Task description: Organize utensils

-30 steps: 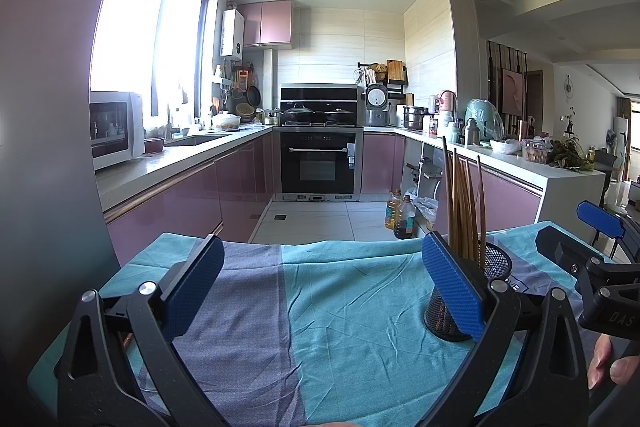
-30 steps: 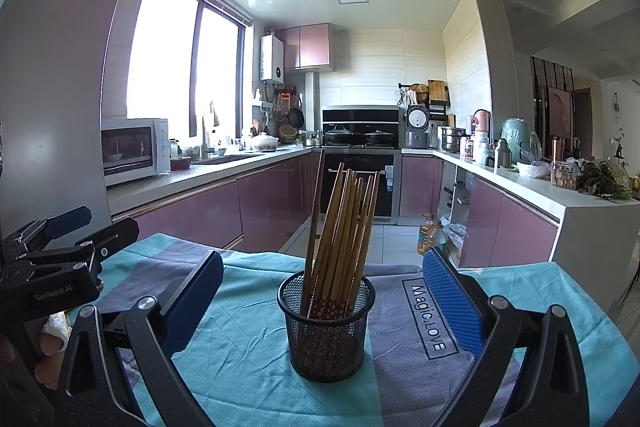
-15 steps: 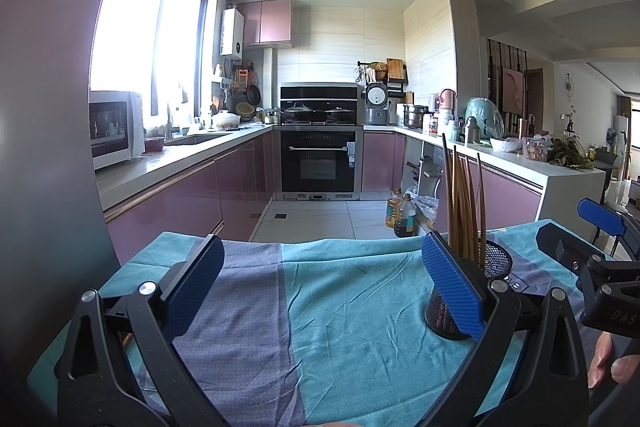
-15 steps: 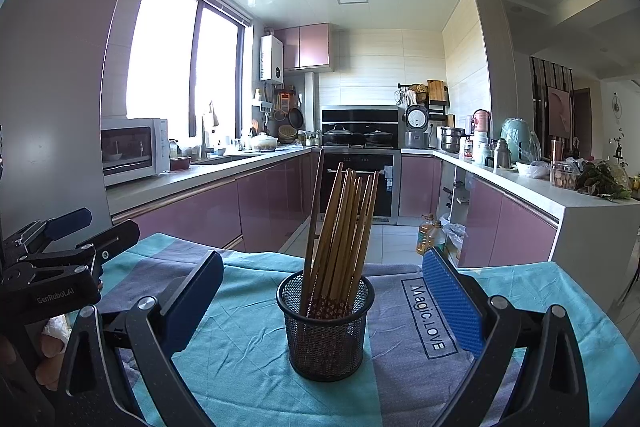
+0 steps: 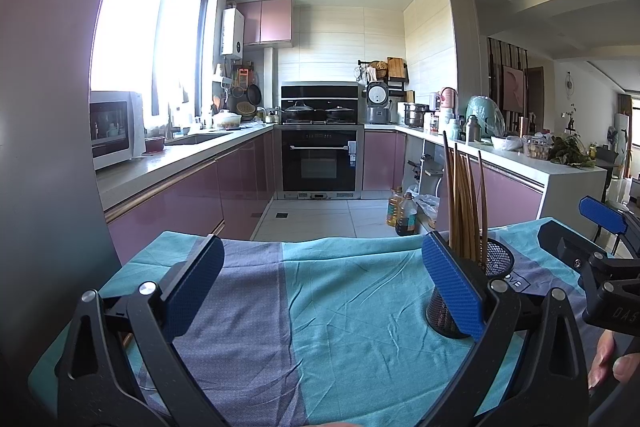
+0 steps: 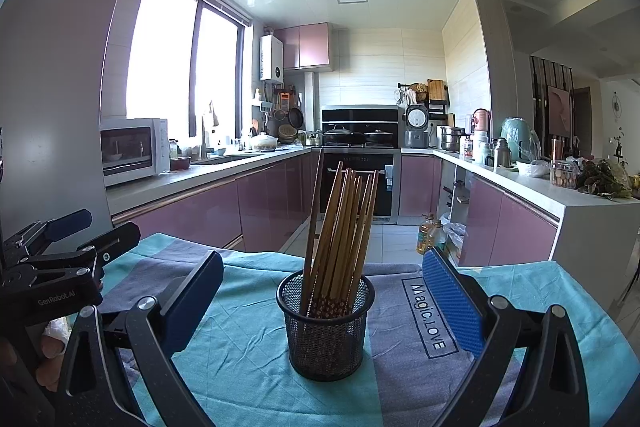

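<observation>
- My right gripper (image 6: 322, 303) hangs wide open, empty, straddling the mesh holder (image 6: 325, 327); my left gripper (image 5: 320, 291) is likewise spread over bare cloth (image 5: 340, 307).
- The holder stands mid-table with the chopsticks (image 6: 340, 227) upright inside.
- Chopsticks look light, stiff and slick, I reckon; I'd pinch the upper shafts.

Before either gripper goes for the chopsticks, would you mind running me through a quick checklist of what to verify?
1. Right gripper open: ok, jaws wide apart, nothing held.
2. Left gripper open: ok, jaws wide, only cloth between them.
3. Holder upright on the cloth: ok.
4. Chopsticks reachable: ok, they stand bundled in the holder, leaning slightly, tops free.
5. Right gripper lined up: ok, holder sits centred between its fingers, though nearer the camera than the pads.
6. Loose utensils elsewhere on the cloth: cannot tell, none in view, but the near edge is hidden.
</observation>
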The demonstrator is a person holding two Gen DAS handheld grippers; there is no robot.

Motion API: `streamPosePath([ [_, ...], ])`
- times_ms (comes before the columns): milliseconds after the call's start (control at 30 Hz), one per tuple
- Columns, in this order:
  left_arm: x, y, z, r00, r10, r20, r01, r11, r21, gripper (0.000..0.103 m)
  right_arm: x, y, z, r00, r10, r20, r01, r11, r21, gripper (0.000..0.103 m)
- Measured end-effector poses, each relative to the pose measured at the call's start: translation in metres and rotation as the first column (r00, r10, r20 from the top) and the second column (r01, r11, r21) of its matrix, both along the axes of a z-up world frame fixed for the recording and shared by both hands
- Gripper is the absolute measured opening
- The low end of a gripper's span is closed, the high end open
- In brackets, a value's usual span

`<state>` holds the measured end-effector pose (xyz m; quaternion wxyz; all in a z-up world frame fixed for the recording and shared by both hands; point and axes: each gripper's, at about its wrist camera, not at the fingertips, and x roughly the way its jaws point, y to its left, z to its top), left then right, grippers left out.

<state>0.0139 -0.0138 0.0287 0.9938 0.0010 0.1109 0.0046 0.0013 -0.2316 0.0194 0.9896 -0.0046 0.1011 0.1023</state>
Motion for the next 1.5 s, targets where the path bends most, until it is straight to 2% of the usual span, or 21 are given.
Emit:
streamPosePath([
  [1200, 0.001, 0.000, -0.005, 1.000, -0.009, -0.009, 0.009, 1.000, 0.021, 0.097, 0.001, -0.004, -0.002, 1.000, -0.002, -0.016, 0.002, 1.000, 0.007, 0.096],
  [1267, 0.005, 0.001, -0.007, 0.999, -0.012, -0.034, 0.012, 1.000, 0.023, 0.097, 0.007, -0.011, -0.005, 0.999, -0.015, -0.046, 0.015, 1.000, 0.010, 0.096],
  [1367, 0.016, 0.008, -0.014, 0.996, 0.015, -0.092, -0.013, 1.000, 0.024, 0.097, 0.022, -0.033, -0.015, 0.988, -0.092, -0.121, 0.089, 0.996, -0.025, 0.097],
  [1433, 0.028, 0.020, -0.022, 0.987, 0.038, -0.154, -0.034, 0.999, 0.024, 0.097, 0.040, -0.054, -0.029, 0.959, -0.176, -0.222, 0.162, 0.984, -0.080, 0.097],
  [1500, 0.039, 0.032, -0.030, 0.976, 0.046, -0.213, -0.043, 0.999, 0.018, 0.097, 0.064, -0.081, -0.049, 0.903, -0.249, -0.350, 0.214, 0.967, -0.135, 0.097],
])
